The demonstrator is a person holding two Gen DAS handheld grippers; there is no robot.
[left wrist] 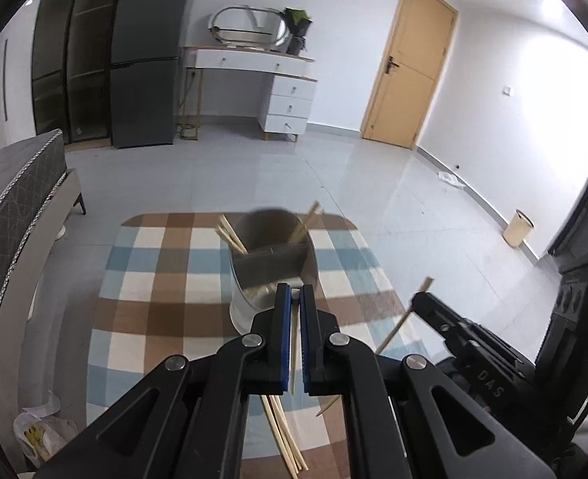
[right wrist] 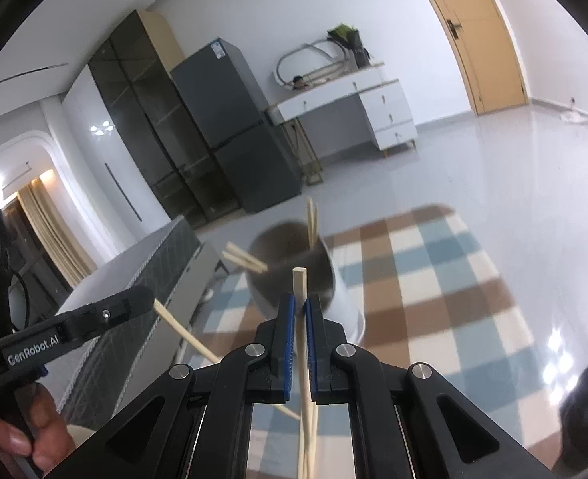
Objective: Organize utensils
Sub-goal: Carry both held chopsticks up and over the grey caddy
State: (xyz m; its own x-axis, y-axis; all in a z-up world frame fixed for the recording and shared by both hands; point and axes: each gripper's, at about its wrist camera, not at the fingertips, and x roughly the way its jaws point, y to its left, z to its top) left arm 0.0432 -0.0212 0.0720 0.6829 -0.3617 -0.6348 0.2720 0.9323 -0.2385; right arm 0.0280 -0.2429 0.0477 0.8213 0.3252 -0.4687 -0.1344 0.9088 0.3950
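- The utensil holder, a round grey-and-white cup with an inner divider, stands on the checked cloth covering the bench, and serves as the landmark here.
- Chopsticks already lean out of the holder's left compartment, and another pair leans out of its right side.
- The left gripper hovers just in front of the holder, its fingers clamped on a single chopstick that runs back between the blue pads.
- The right gripper sits near the holder on its right side, fingers closed on a chopstick whose square tip points up toward the holder's rim.
- Loose chopsticks lie on the cloth on the near side of the holder, below the left gripper.
- A beige bin stands on the floor, well apart from the holder.
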